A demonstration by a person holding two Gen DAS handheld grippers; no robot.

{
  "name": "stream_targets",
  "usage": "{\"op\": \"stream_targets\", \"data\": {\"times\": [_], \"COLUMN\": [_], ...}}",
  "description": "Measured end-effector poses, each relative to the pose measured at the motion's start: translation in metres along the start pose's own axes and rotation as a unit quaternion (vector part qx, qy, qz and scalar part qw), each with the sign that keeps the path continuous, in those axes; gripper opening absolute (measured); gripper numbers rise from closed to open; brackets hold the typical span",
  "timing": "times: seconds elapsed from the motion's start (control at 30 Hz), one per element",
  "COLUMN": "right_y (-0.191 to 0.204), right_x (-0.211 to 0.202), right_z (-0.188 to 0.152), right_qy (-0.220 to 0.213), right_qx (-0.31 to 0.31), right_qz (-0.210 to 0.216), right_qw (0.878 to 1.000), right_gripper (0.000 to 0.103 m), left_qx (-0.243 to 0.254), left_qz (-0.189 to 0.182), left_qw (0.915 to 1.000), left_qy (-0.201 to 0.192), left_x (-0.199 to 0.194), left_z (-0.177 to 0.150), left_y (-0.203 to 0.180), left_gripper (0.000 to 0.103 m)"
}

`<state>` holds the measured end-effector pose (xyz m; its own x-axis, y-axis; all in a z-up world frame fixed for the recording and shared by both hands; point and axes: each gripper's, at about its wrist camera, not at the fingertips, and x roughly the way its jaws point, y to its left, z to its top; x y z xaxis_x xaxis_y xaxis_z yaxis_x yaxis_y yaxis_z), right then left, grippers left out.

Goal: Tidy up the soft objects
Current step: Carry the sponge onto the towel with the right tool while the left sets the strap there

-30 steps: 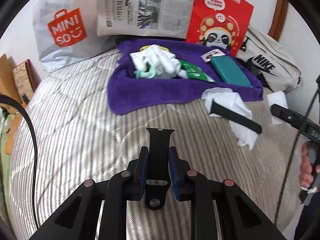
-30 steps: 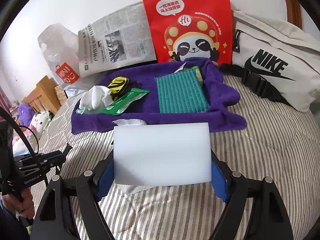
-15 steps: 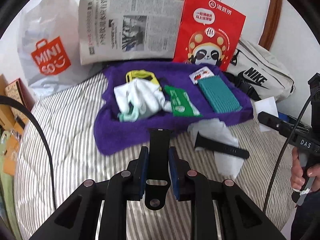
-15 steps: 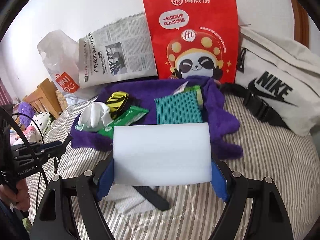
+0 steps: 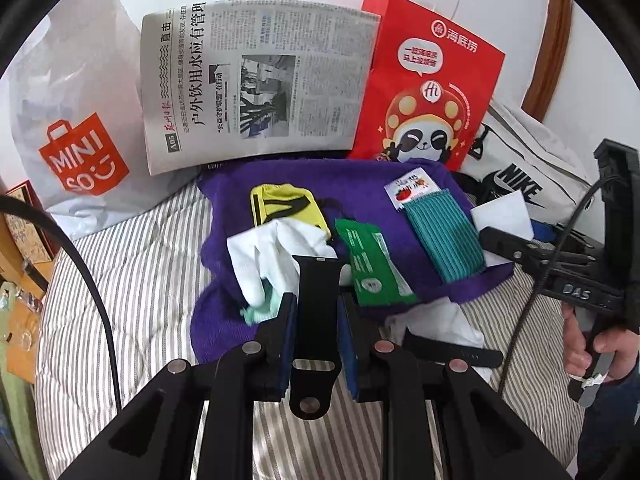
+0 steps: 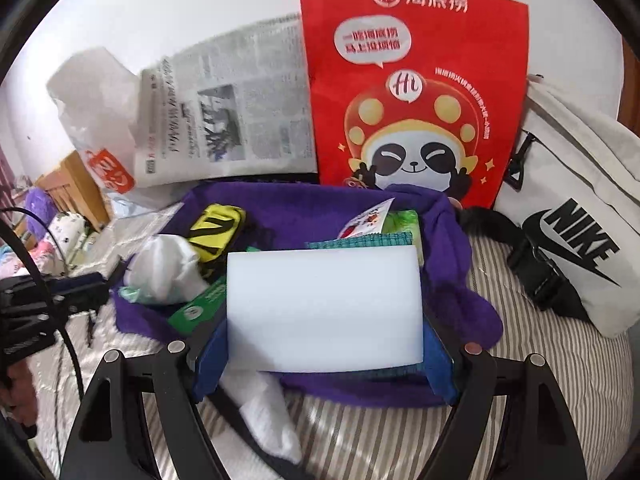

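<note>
A bed with a striped cover (image 5: 132,280) stands against a white wall, and a purple towel (image 5: 280,184) lies spread on it; all places here are given from this towel. Behind the towel, from left to right, lean a white Miniso bag (image 5: 80,152), a newspaper (image 5: 256,88), a red panda bag (image 5: 428,92) and a white Nike bag (image 6: 572,216). On the towel, from left to right, lie a white cloth (image 5: 272,256), a yellow pouch (image 5: 284,204), a green packet (image 5: 368,264) and a teal cloth (image 5: 444,236). Just in front of the towel's near edge a crumpled tissue (image 5: 440,320) lies on the bed with a black strap (image 5: 452,350) on it. The left tool (image 5: 316,332) is narrow and grips a black watch band (image 5: 316,304) above the towel's front edge. The right tool (image 6: 324,344) is wide and holds a white sponge block (image 6: 324,308) over the towel's right half.
</note>
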<state>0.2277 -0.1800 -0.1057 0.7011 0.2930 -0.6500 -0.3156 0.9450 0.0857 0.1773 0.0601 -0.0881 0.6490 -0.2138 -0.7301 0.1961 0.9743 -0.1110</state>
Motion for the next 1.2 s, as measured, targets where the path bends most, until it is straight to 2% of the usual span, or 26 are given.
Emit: {"op": "stream_targets", "data": {"times": [0.13,0.33,0.5,0.63,0.9,1.2], "right_y": [-0.006,-0.008,0.010,0.020,0.023,0.018], "right_x": [0.025,0.046,0.052,0.063,0.063,0.056], "right_z": [0.002,-0.001,-0.004,-0.006,-0.006,-0.010], "right_qy": [0.018,0.037,0.051,0.062,0.061,0.069], "right_qx": [0.005,0.013,-0.017,-0.037,-0.057,-0.048], "right_qz": [-0.019,-0.014,-0.001,-0.029,-0.029,-0.009], "right_qw": [1.000,0.999,0.999,0.997,0.996,0.996], "right_gripper": [0.081,0.081,0.081,0.081,0.083,0.085], "left_qx": [-0.004,-0.004,-0.004,-0.003,0.004,0.005], "left_qz": [0.000,-0.004,-0.007,-0.009,-0.010,-0.008], "left_qw": [1.0000,1.0000,1.0000,0.9999,0.9998,0.9998], "left_qy": [-0.001,0.000,0.004,0.007,0.014,0.017], "left_x": [0.006,0.016,0.026,0.032,0.037,0.040], "left_z": [0.010,0.019,0.025,0.028,0.029,0.032], "left_y": [0.005,0.008,0.011,0.011,0.010,0.009], "left_gripper": [0.020,0.020,0.020,0.020,0.020,0.020]}}
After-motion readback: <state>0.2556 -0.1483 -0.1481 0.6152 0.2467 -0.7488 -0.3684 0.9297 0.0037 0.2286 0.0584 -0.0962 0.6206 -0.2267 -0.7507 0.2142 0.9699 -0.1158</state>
